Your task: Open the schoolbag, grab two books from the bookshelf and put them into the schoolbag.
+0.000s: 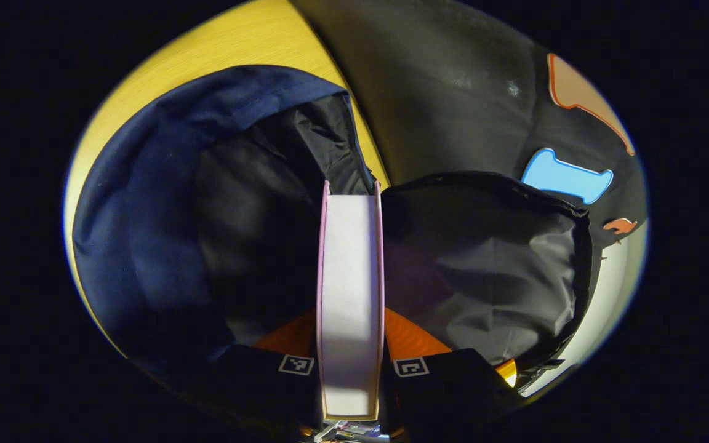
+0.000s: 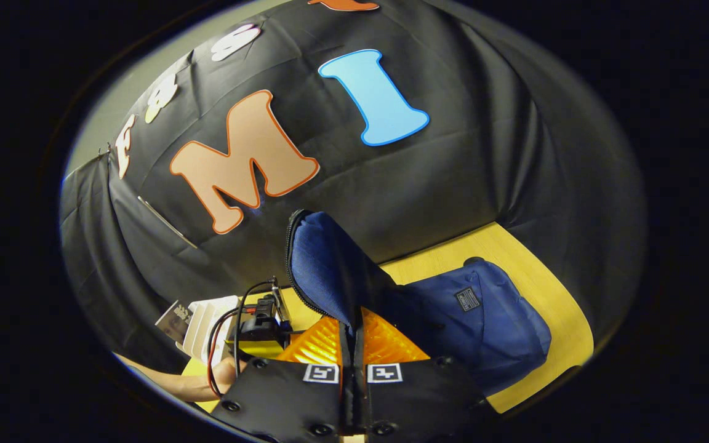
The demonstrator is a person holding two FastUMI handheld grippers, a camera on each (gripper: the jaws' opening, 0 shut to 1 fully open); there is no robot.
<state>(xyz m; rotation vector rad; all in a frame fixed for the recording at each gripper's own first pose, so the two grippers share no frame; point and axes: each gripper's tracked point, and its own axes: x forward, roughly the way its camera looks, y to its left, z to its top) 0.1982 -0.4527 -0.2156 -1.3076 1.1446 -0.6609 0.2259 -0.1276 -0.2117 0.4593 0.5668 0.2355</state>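
The book [image 1: 351, 295] is clamped edge-on in the left tool [image 1: 351, 368] above the schoolbag [image 1: 145, 203] on the bench [image 1: 231, 43], whose flap [image 2: 324, 271] is pinched upright by the closed right tool [image 2: 352, 372], so the mouth is kept open.

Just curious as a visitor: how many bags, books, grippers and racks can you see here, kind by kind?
Schoolbags: 1, the blue schoolbag
Books: 1 clearly seen, the pink-covered book
Grippers: 2, the left gripper and the right gripper
Racks: 1, the white bookshelf, contents too small to count
Total: 5
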